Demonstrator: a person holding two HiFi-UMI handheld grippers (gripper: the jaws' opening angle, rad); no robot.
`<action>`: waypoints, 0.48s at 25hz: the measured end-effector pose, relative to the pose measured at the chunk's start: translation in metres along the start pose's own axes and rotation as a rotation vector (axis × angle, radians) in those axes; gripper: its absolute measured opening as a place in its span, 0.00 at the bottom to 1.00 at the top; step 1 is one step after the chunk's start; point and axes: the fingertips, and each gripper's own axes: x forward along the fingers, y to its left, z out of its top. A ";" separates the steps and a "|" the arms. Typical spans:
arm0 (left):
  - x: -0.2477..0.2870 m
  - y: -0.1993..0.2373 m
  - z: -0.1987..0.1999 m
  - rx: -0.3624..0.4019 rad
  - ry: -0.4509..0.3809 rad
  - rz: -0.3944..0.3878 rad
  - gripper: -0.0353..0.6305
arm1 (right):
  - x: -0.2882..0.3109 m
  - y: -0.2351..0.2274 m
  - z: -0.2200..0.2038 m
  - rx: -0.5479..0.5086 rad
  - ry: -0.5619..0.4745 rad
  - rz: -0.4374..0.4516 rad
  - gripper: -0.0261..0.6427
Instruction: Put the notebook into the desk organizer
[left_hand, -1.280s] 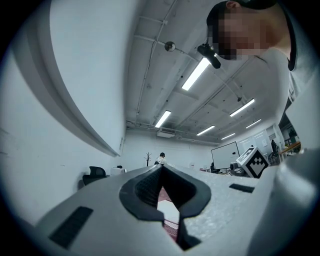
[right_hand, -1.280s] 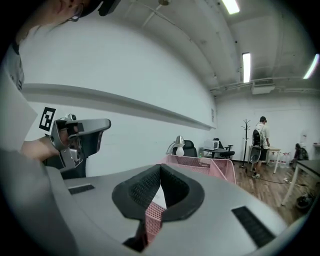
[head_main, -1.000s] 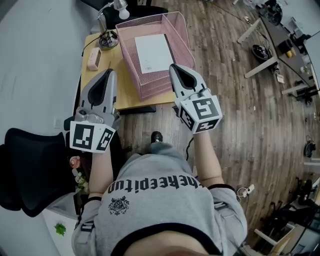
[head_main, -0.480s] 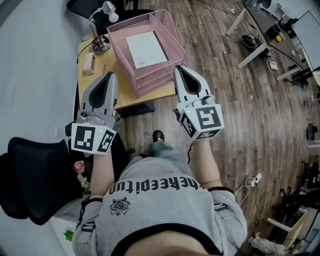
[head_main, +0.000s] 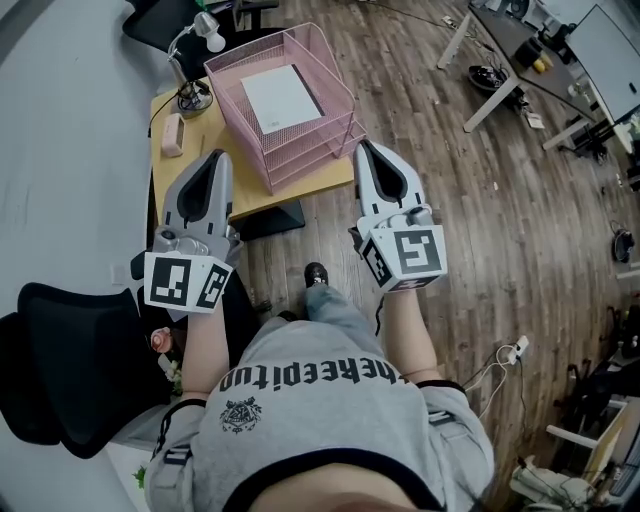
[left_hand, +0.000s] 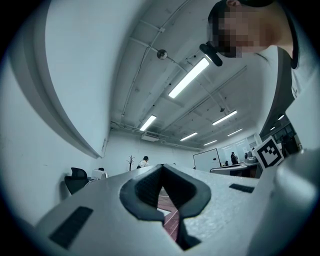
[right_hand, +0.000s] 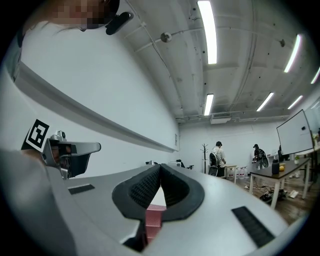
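Head view: I see the white rectangular notebook (head_main: 280, 98) lying flat in the top tray of the pink wire-mesh desk organizer (head_main: 335, 95), which stands on a small wooden desk (head_main: 245, 192). My left gripper (head_main: 214, 158) and right gripper (head_main: 368, 148) flank the desk organizer's near end, both apart from the notebook.

Left gripper view: the jaws are pressed together, empty, and pink mesh shows through the gap below the tips.

Right gripper view: the jaws are likewise closed on nothing, with pink mesh beneath.
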 end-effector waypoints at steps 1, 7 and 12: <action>-0.002 -0.002 0.001 0.002 -0.002 -0.001 0.06 | -0.004 0.000 0.001 -0.002 0.000 -0.006 0.04; -0.010 -0.011 0.007 0.002 -0.017 -0.007 0.06 | -0.022 0.003 0.003 -0.012 -0.010 -0.031 0.04; -0.019 -0.016 0.010 0.007 -0.024 -0.008 0.06 | -0.035 0.007 0.005 -0.031 -0.018 -0.048 0.04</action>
